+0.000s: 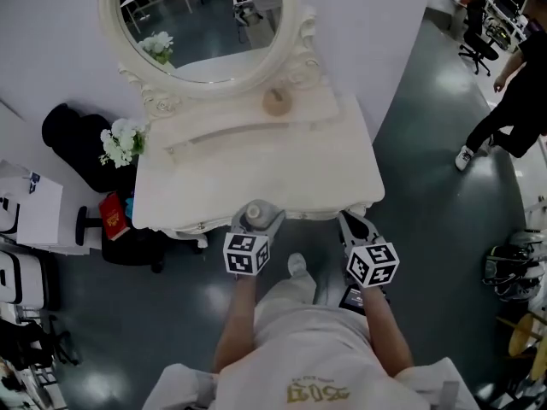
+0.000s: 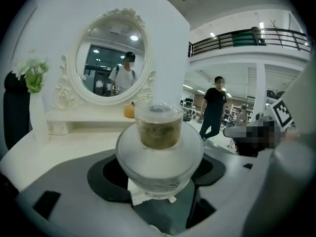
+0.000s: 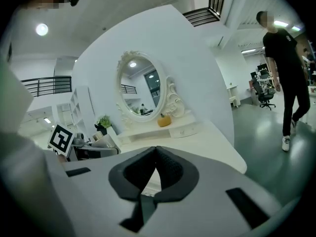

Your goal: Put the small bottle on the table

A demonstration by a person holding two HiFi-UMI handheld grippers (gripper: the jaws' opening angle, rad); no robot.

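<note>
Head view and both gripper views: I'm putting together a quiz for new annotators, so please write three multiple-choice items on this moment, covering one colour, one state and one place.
1. What colour is the table?
A. black
B. red
C. white

2. How do the jaws of the right gripper stand?
A. wide apart
B. shut, with nothing between them
C. half open

3. Where is the small bottle?
A. in the jaws of the left gripper
B. at the back of the table
C. in the right gripper

Answers:
1. C, since the head view shows a white top.
2. B, since the right gripper view shows the jaws meeting with nothing between them.
3. A, since the left gripper view shows the jaws clasping its sides.
</note>
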